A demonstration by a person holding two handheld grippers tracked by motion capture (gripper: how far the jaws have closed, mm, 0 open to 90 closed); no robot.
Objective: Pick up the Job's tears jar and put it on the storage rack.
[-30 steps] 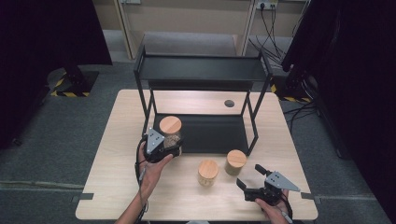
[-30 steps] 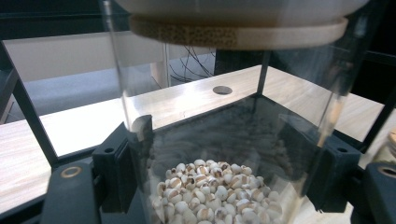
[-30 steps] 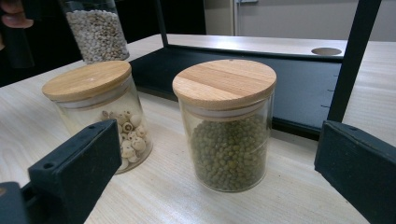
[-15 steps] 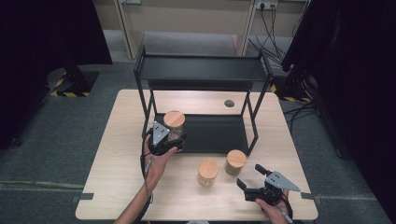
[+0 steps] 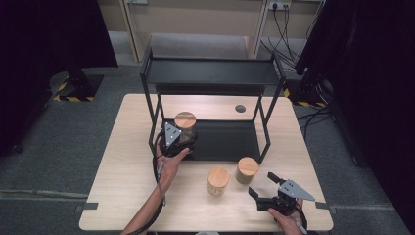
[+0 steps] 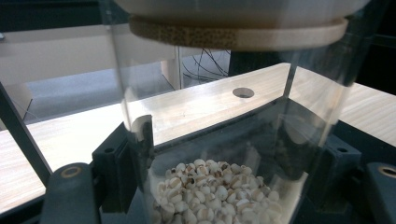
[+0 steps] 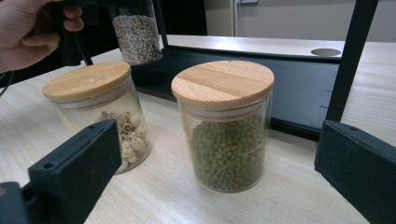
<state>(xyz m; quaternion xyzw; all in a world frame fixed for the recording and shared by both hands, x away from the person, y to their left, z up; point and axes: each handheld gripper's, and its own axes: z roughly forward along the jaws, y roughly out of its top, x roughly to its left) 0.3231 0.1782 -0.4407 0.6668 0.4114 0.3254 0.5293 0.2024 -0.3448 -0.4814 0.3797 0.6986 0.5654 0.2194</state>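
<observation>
High view shows my left gripper [image 5: 177, 137] closed on a glass jar of pale grains [image 5: 185, 128], the black jaws pressing its sides. In the left gripper view the grains fill the bottom of the jar and the wooden lid is at the top edge. Compared with one second ago, my left hand [image 5: 171, 161] has carried this jar forward and a little to the right: before, it was in front of the left leg of the black shelf rack [image 5: 210, 73]; now it is over the front left corner of the rack's lower black tray [image 5: 230, 142], between the legs.

My right gripper [image 5: 262, 185] has not moved. It rests at the near right edge of the wooden table [image 5: 127, 161], with its jaws wide apart and nothing between them. In the right gripper view, the jar of green beans [image 7: 223, 126] stands just ahead of these jaws, and the jar of white round seeds [image 7: 99, 109] is beside it, near but apart. Both jars are upright with wooden lids on.
</observation>
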